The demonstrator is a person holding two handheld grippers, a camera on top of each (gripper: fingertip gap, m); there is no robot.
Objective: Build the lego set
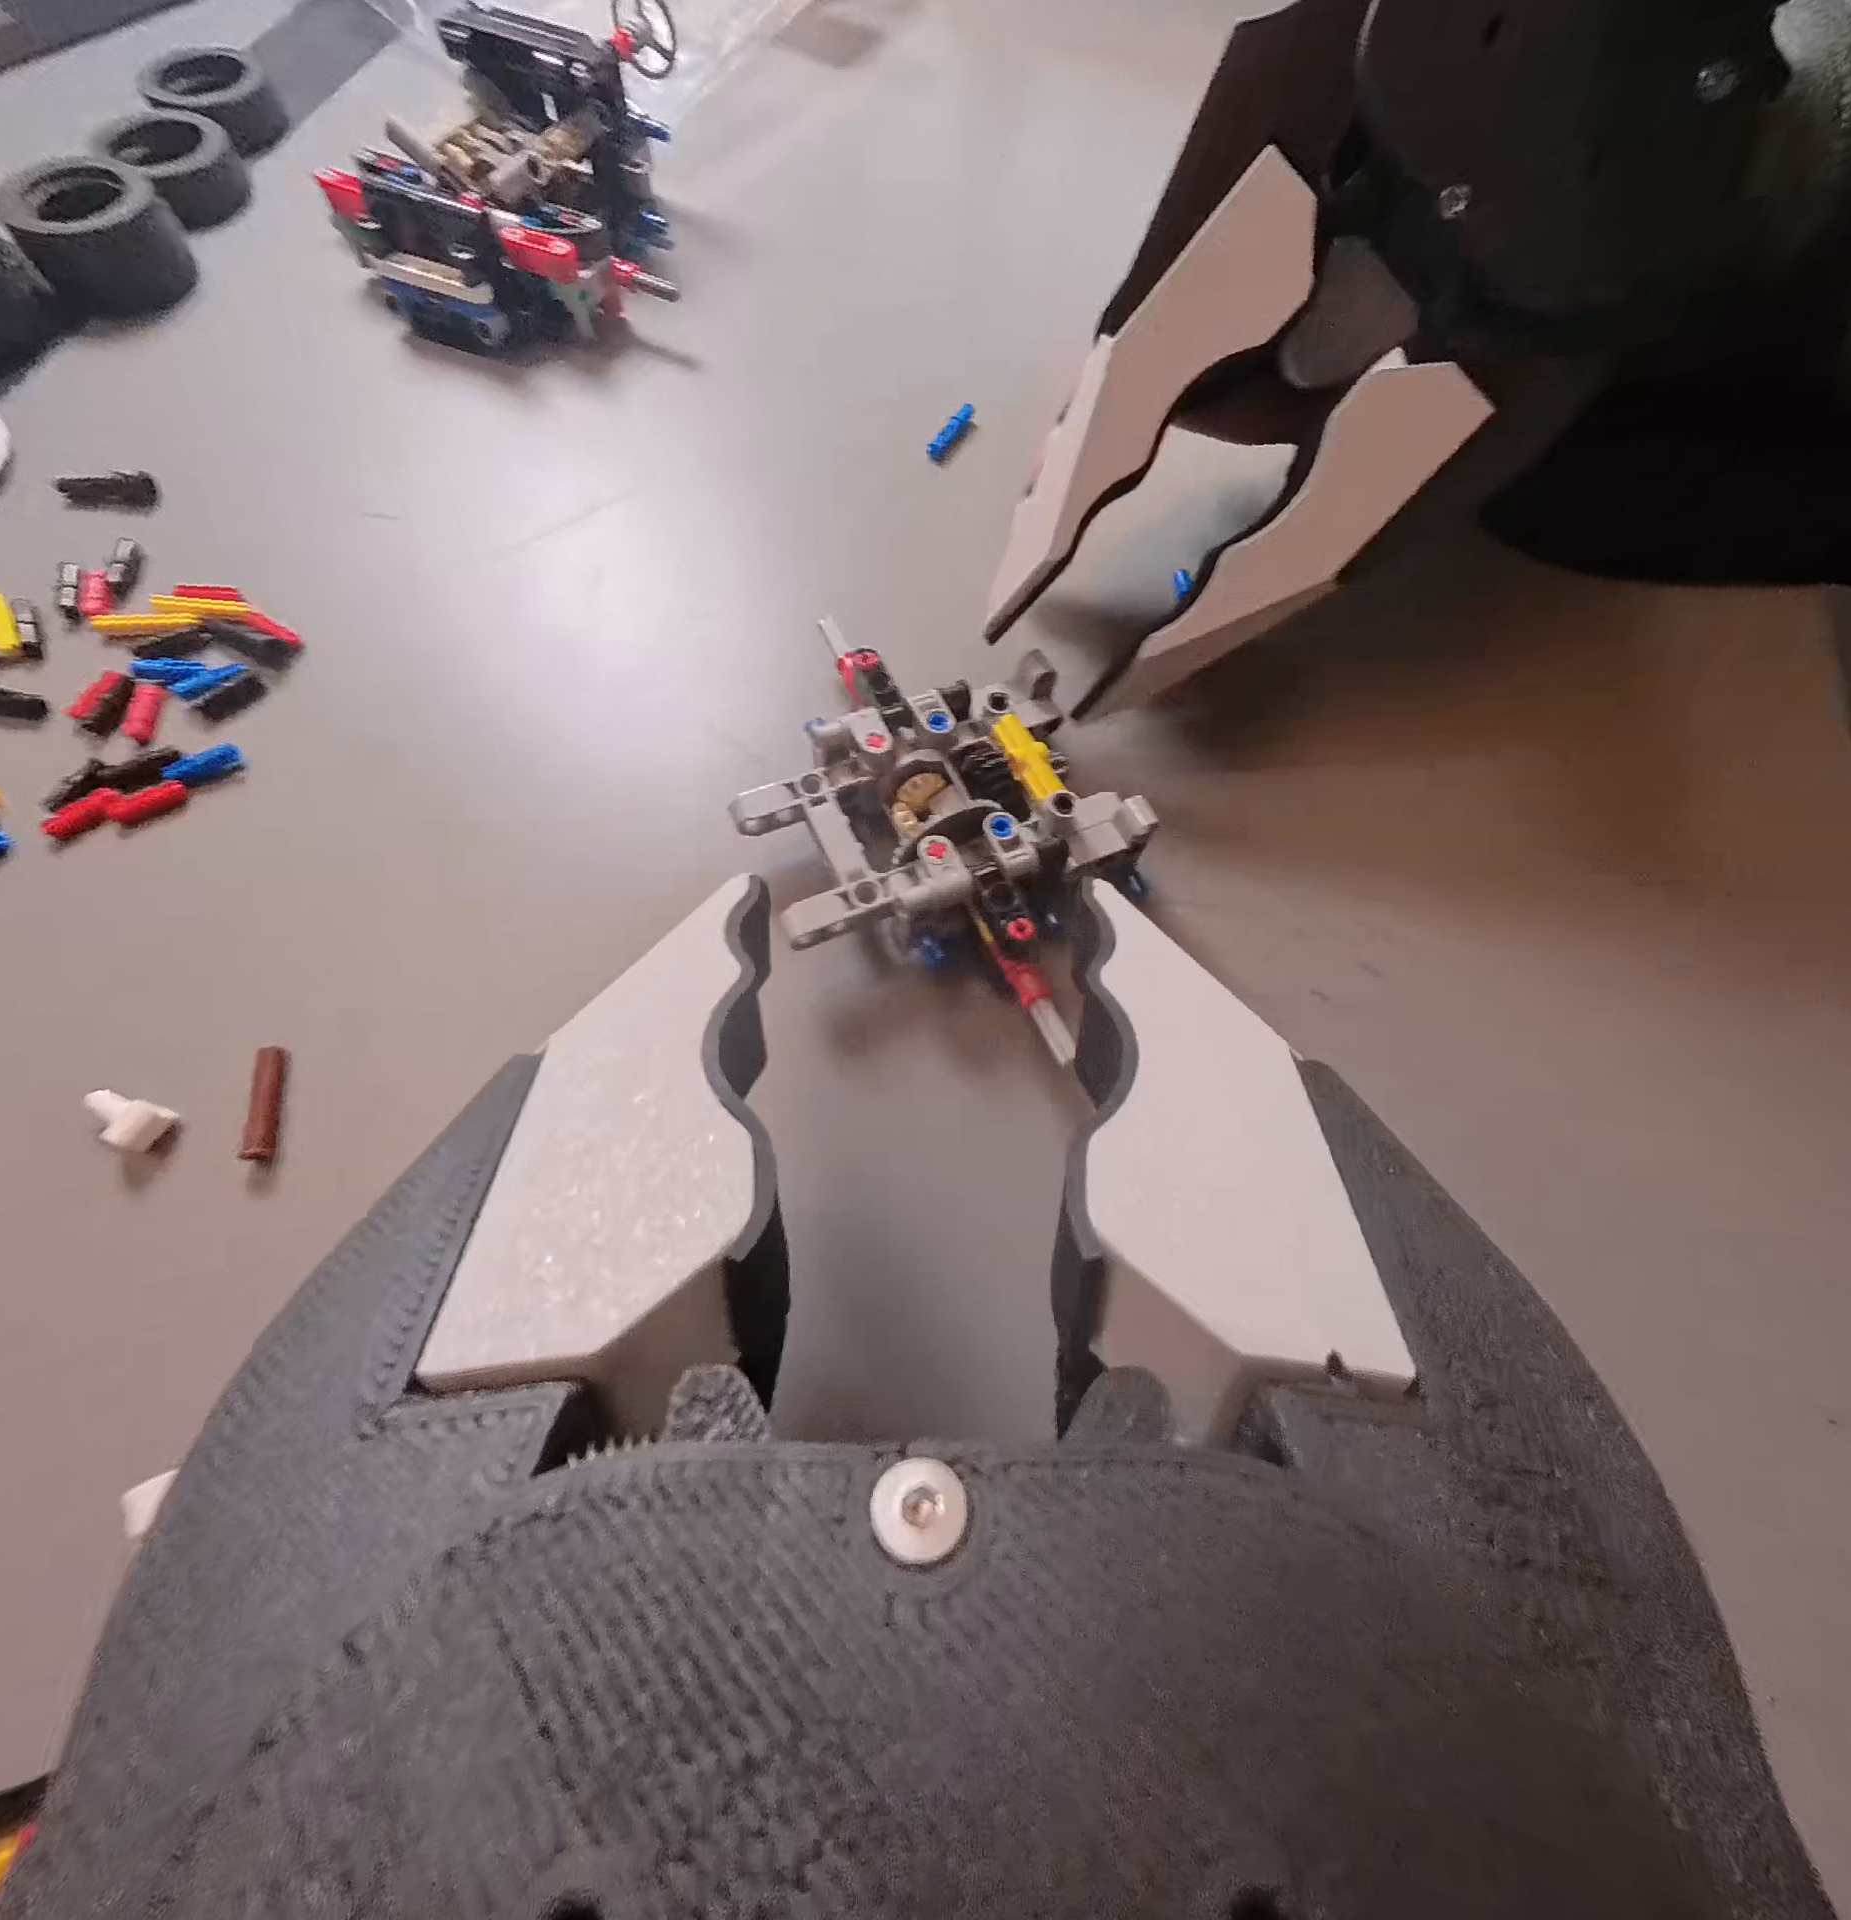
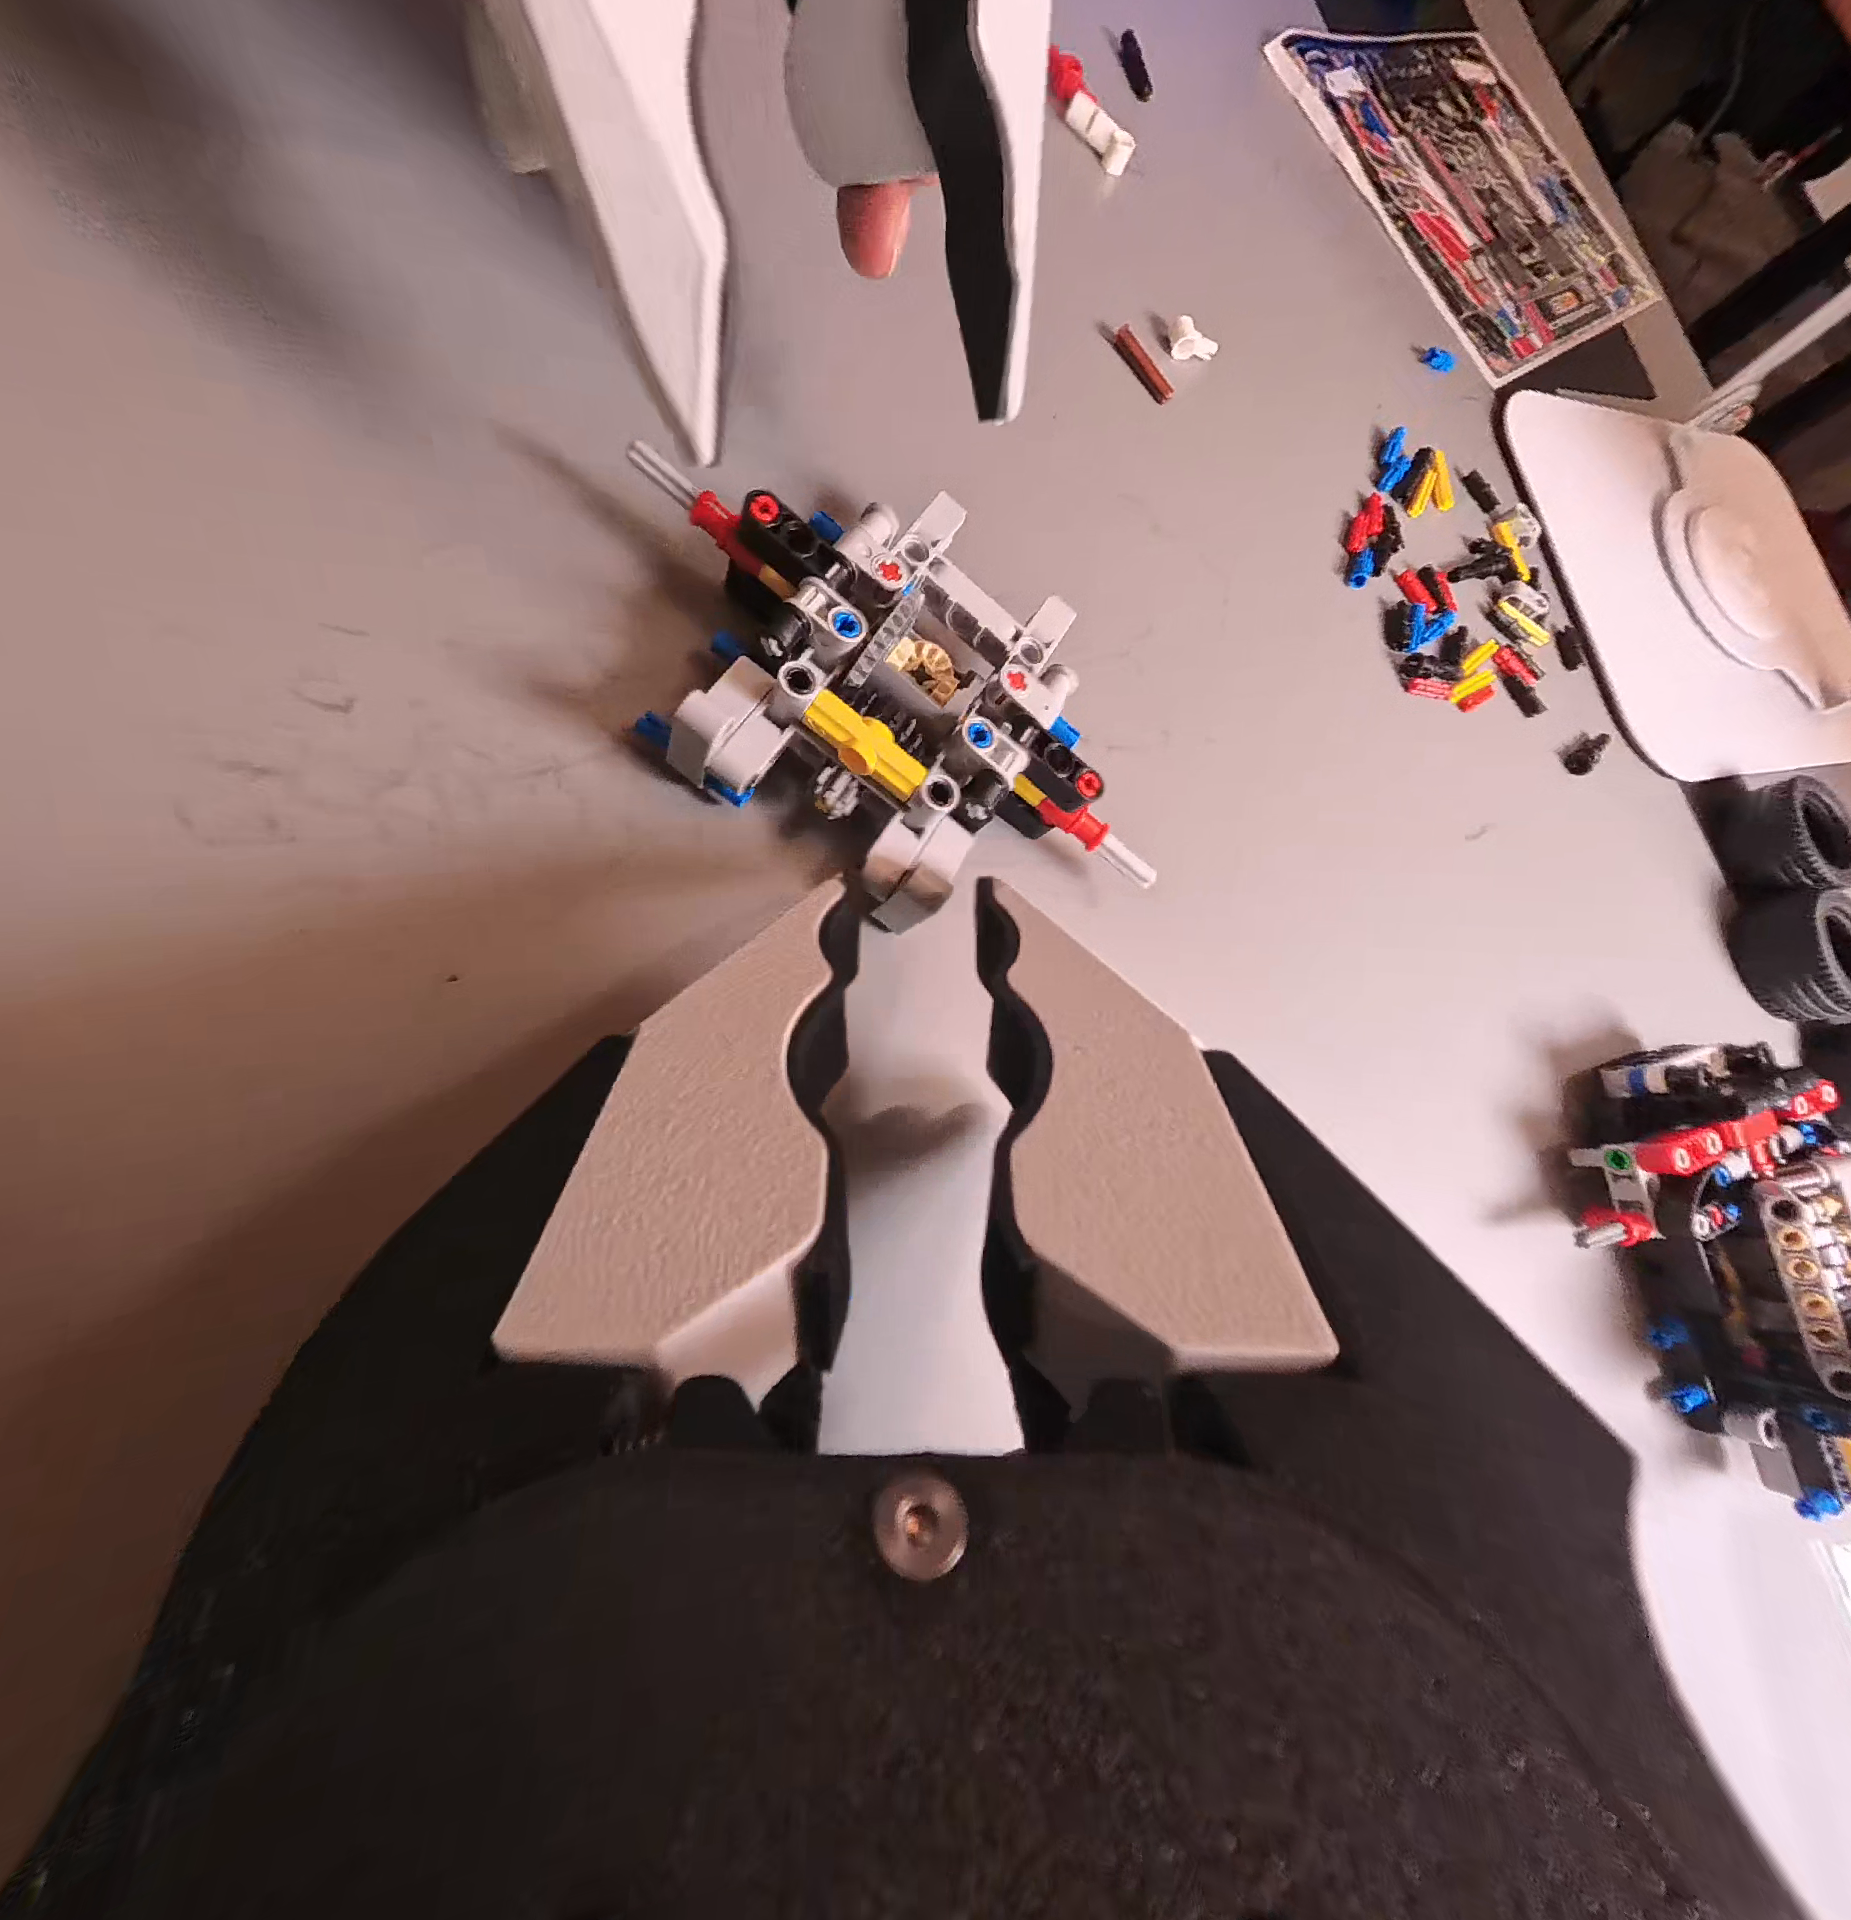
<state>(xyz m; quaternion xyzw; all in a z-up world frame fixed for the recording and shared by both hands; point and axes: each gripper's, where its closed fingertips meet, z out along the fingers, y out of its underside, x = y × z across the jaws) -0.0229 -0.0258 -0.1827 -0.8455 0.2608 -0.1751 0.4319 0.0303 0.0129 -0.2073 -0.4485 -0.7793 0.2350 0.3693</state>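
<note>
Two grippers sit close to a small grey brick model point(image 1: 942, 821) on the table point(image 1: 547, 540).

The left gripper point(image 1: 926, 914) is wide open, and the model's near end sits between its tips with gaps on both sides. The right gripper point(image 2: 913, 896) is open only a little; a grey lug of the model pokes between its tips, not squeezed. In the left wrist view, loose coloured pins point(image 1: 162, 686) lie at 9 o'clock, black tyres point(image 1: 100, 218) and a bigger brick build point(image 1: 505, 197) at 11 o'clock.

Pretty bright overhead light, soft glare on the table point(image 1: 588, 582), motion smear near the edges, heavy fisheye bending.
</note>
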